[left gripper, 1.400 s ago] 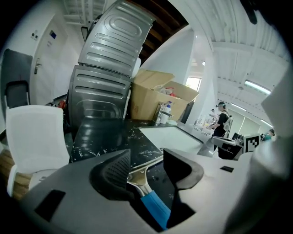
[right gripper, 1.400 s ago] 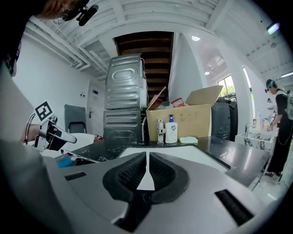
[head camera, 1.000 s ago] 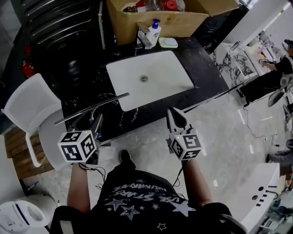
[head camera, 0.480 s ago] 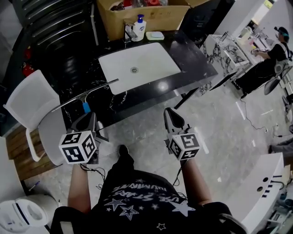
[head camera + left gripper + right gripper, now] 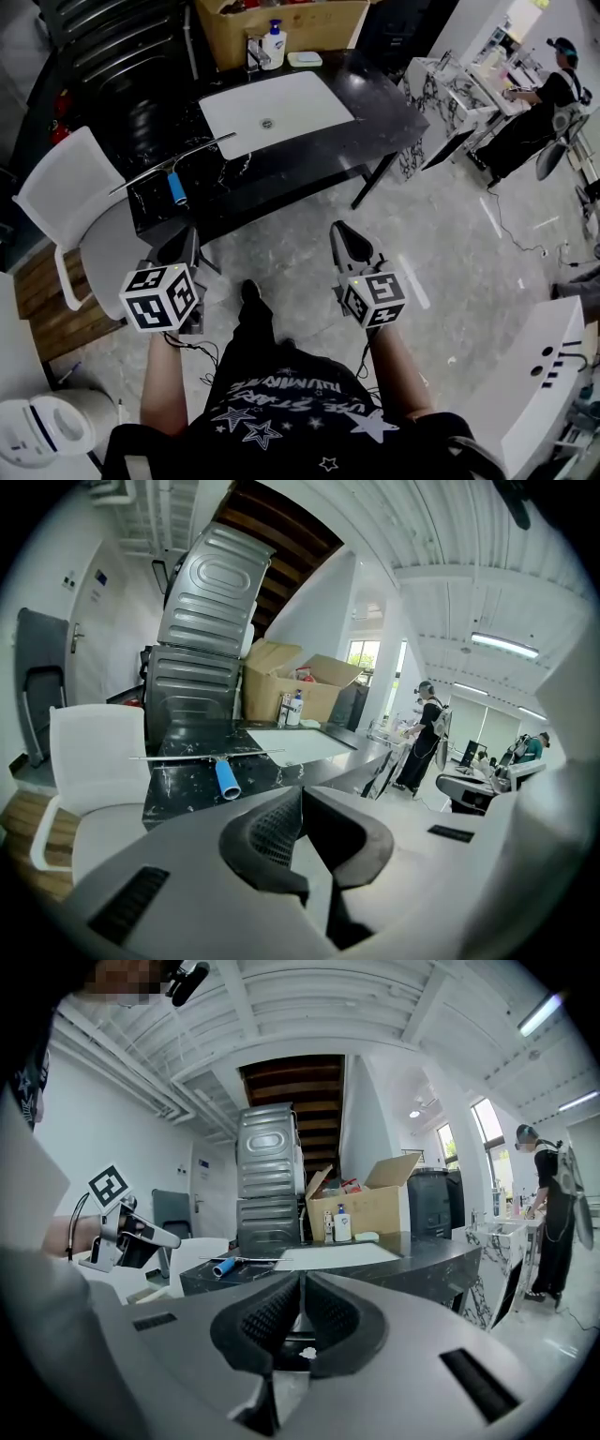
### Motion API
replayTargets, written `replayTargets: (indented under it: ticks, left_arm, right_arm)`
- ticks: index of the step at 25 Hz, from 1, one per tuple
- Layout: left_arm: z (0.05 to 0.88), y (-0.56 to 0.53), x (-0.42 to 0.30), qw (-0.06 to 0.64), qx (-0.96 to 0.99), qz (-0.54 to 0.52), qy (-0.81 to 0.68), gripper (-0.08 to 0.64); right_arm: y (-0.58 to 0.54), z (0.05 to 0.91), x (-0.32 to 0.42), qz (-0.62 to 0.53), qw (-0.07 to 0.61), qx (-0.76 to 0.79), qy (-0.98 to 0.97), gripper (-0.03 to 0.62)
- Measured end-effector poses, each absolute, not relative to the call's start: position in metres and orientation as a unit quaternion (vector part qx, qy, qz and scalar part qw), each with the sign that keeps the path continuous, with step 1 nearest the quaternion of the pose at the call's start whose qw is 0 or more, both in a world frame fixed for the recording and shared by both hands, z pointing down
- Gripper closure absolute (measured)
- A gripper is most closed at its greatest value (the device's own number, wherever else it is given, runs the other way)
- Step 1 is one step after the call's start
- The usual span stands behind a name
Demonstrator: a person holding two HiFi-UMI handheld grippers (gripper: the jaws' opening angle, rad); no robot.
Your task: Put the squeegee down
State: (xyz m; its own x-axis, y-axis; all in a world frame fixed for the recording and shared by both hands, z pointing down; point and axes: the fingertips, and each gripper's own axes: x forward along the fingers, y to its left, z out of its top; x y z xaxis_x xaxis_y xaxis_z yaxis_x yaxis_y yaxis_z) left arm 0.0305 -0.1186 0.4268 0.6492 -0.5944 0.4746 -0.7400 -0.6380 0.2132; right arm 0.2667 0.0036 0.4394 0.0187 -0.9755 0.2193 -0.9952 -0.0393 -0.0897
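Observation:
The squeegee (image 5: 174, 174), a long thin blade with a blue handle (image 5: 176, 189), lies flat on the black counter (image 5: 309, 150) near its left front corner. It also shows in the left gripper view as the squeegee (image 5: 223, 772) and in the right gripper view as the squeegee (image 5: 228, 1264). My left gripper (image 5: 185, 246) hangs well back from the counter, above the floor, shut and empty. My right gripper (image 5: 343, 232) is level with it, also back from the counter, shut with nothing between its pads. Neither gripper touches the squeegee.
A white sink basin (image 5: 274, 111) is set in the counter, with a soap bottle (image 5: 273, 43) and a cardboard box (image 5: 281, 21) behind it. A white chair (image 5: 75, 211) stands left of the counter. A person (image 5: 539, 98) works at a marbled table (image 5: 450, 94) far right.
The view has backed away from the counter and both grippers have drawn off with it. The left jaws, open by the blue handle before, have closed empty. The squeegee stays on the counter.

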Motion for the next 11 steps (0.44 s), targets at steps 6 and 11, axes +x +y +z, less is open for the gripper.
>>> replayTargets:
  ticks: [6, 11]
  left_arm:
    - [0.436, -0.068, 0.005, 0.202, 0.884, 0.180, -0.380, 0.540]
    - [0.431, -0.032, -0.011, 0.211, 0.877, 0.176, -0.393, 0.540]
  right_arm:
    - [0.049, 0.451, 0.241, 0.114, 0.053, 0.711, -0.692, 0.537]
    - [0.083, 0.448, 0.226, 0.118, 0.054, 0.707, -0.695, 0.537]
